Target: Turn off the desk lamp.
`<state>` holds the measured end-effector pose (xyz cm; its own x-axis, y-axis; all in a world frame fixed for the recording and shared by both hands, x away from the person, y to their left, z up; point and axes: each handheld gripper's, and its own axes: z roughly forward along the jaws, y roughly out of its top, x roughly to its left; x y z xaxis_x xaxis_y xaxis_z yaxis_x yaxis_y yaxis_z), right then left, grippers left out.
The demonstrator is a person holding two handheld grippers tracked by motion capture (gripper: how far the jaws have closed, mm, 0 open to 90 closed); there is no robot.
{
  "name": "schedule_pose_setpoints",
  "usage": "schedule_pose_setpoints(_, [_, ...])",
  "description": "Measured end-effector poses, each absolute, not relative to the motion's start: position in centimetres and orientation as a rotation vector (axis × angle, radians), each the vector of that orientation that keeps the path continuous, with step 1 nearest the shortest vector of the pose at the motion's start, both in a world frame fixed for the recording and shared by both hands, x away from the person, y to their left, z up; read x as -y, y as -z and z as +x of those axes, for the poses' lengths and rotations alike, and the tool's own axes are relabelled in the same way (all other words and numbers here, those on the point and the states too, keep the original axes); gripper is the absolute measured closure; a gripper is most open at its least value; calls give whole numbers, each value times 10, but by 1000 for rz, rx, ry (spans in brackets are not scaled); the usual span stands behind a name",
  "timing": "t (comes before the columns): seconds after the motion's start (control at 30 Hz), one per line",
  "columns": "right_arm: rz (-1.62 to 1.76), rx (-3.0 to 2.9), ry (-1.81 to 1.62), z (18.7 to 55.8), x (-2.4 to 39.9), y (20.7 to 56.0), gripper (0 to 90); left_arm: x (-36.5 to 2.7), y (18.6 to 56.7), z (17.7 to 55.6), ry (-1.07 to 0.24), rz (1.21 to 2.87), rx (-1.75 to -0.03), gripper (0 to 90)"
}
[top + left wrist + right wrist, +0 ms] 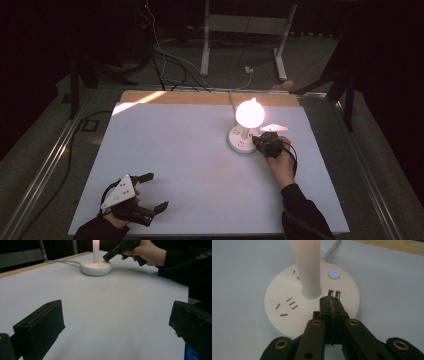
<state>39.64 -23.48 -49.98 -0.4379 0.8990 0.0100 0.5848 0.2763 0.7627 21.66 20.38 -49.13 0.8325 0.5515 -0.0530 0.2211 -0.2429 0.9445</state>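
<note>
Lamp point(249, 114) is lit; my right tool point(331, 305), jaws closed on nothing, rests on its base point(287, 287) short of the button point(334, 273), while my left tool point(150, 192) waits open, well apart.

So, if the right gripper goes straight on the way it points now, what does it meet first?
Probably the two USB ports on the lamp base, just ahead of the right gripper, whose jaws are shut. Beyond them stands the lamp's white stem. Whether the tips already touch the base is unclear.

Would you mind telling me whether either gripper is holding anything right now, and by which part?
Nothing is held. The right gripper is shut with nothing between its jaws, its tips over the lamp base; the left gripper is open above the table.
</note>
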Motion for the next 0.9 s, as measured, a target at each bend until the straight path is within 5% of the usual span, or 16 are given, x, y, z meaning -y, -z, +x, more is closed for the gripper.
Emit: schedule_pose_setpoints(0.9, [1314, -2062, -1062, 389, 238, 474, 898, -203, 492, 217, -343, 1825, -586, 4])
